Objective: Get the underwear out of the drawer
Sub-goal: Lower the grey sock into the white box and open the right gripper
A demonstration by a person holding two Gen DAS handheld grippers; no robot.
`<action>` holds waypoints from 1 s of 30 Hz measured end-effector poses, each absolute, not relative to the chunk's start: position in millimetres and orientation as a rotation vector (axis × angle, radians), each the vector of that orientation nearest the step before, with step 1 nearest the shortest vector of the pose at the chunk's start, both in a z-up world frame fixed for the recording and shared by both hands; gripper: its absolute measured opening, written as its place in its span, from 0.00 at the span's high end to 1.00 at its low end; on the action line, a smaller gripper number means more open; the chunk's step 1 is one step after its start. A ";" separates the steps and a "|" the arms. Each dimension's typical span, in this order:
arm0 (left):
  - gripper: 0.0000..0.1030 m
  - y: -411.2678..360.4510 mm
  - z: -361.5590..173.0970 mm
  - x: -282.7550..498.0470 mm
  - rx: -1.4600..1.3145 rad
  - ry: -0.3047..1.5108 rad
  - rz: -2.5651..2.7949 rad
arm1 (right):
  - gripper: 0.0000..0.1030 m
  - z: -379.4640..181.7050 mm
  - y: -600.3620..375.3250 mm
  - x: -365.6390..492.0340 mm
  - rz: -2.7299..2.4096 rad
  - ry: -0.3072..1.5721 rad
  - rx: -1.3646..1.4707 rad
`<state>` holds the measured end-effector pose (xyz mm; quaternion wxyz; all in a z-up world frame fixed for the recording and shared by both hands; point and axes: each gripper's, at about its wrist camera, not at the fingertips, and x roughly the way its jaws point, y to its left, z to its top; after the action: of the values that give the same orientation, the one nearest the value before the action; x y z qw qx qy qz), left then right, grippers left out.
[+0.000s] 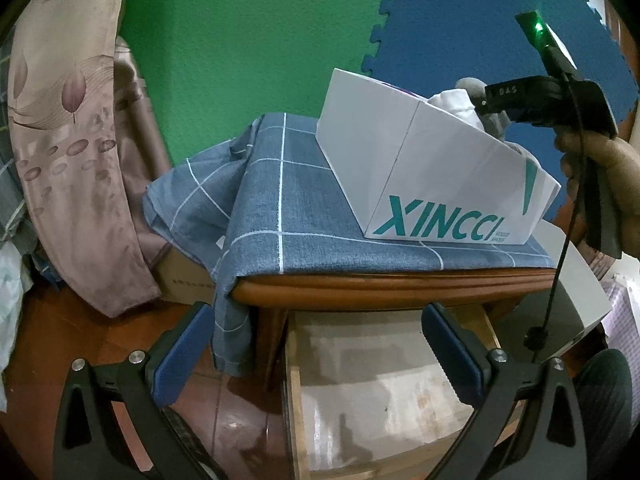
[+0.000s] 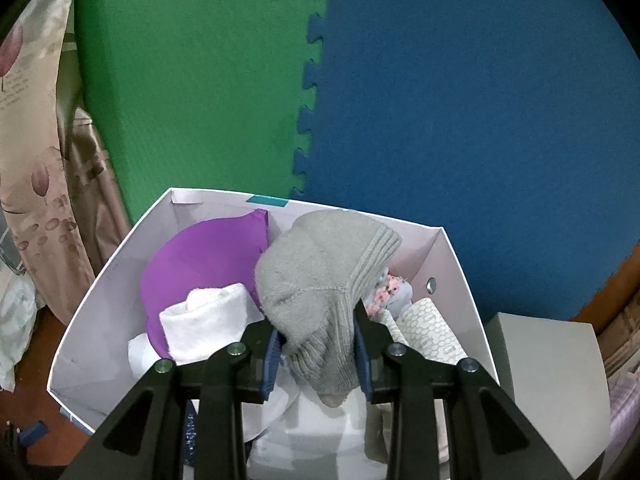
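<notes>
My right gripper [image 2: 316, 356] is shut on a grey sock [image 2: 320, 272] and holds it over a white XINCCI box [image 2: 104, 280]. The box holds a purple garment [image 2: 200, 260], a rolled white sock [image 2: 204, 320] and other small clothes. In the left wrist view the box [image 1: 420, 176] stands on the cloth-covered cabinet top, and the right gripper [image 1: 520, 96] reaches into it from the right. My left gripper [image 1: 316, 348] is open and empty above the pulled-out wooden drawer [image 1: 380, 392], whose visible inside is bare.
A blue checked cloth [image 1: 280, 200] covers the wooden cabinet and hangs off its left side. A floral curtain [image 1: 68, 120] hangs at the left. Green and blue foam mats [image 2: 360, 80] line the wall behind. A white box [image 2: 548, 364] stands to the right.
</notes>
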<state>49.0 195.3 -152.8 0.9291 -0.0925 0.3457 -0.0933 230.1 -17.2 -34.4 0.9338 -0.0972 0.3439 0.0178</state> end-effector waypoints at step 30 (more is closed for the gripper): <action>0.01 193.9 -157.9 51.2 -0.203 0.728 -0.208 | 0.67 -67.5 -30.8 236.0 0.018 0.752 -0.152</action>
<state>51.2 193.9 -157.9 0.9241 -0.0991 0.3549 -0.1012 236.0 -30.8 -67.5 0.9274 -0.0742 0.3666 0.0089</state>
